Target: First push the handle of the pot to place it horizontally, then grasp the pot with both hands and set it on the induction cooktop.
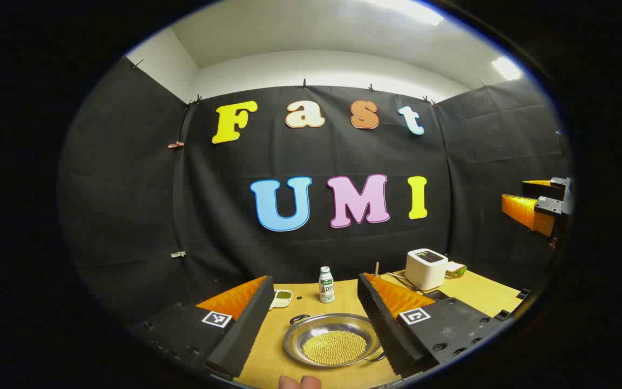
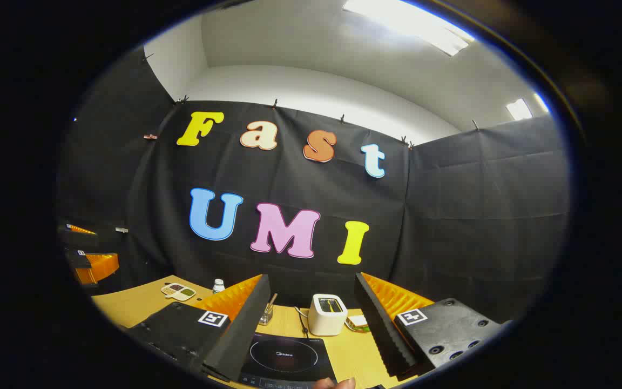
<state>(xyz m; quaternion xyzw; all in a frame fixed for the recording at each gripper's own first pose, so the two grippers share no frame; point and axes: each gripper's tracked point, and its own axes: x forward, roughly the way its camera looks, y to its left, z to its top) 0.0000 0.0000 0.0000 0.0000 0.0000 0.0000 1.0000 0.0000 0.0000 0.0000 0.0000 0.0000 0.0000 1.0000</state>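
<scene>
Both hand-held grippers released: left hand-held gripper [image 1: 313, 324], right hand-held gripper [image 2: 311, 329]. Pot [image 1: 332, 340], shallow steel, holding yellow beans, sits on the worktop [image 1: 311, 302] before the bottle [image 1: 326, 284]. I expect slippery, spill-prone; take opposite rims. Induction cooktop [image 2: 288, 357] bare.

White toaster [image 2: 328, 314] and bottle [image 1: 326, 284] stand on table [image 1: 473, 292].

Black cloth walls [image 1: 127, 189], white ceiling [image 2: 311, 48] with lights, wooden table [image 1: 478, 292].
</scene>
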